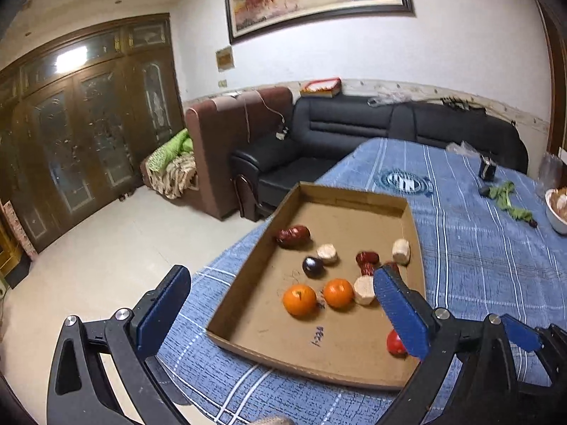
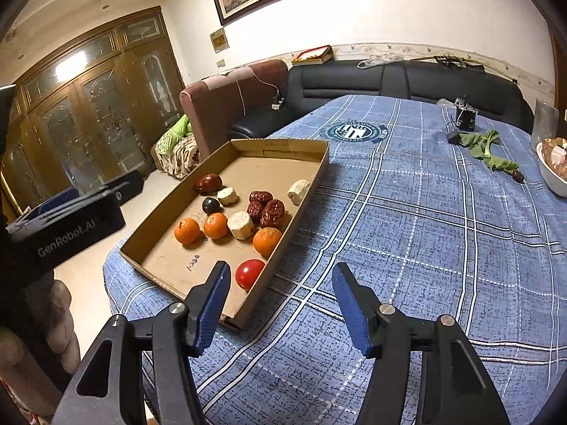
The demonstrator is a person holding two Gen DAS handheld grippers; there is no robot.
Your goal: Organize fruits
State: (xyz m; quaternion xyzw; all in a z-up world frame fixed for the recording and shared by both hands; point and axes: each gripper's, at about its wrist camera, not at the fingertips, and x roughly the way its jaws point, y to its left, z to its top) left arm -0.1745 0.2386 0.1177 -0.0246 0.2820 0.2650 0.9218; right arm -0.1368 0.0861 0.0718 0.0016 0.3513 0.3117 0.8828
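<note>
Red tomato (image 2: 249, 273) lies at eleven o'clock off the right gripper (image 2: 281, 304), the nearer one; both grippers gape empty.

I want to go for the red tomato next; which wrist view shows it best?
The right wrist view. There the red tomato sits fully visible in the near corner of the cardboard tray. In the left wrist view the tomato is half hidden behind the left gripper's right finger.

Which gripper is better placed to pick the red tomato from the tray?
Probably the right gripper: open, with the tomato just beyond its left finger. The left gripper, also open, spans the oranges.
</note>
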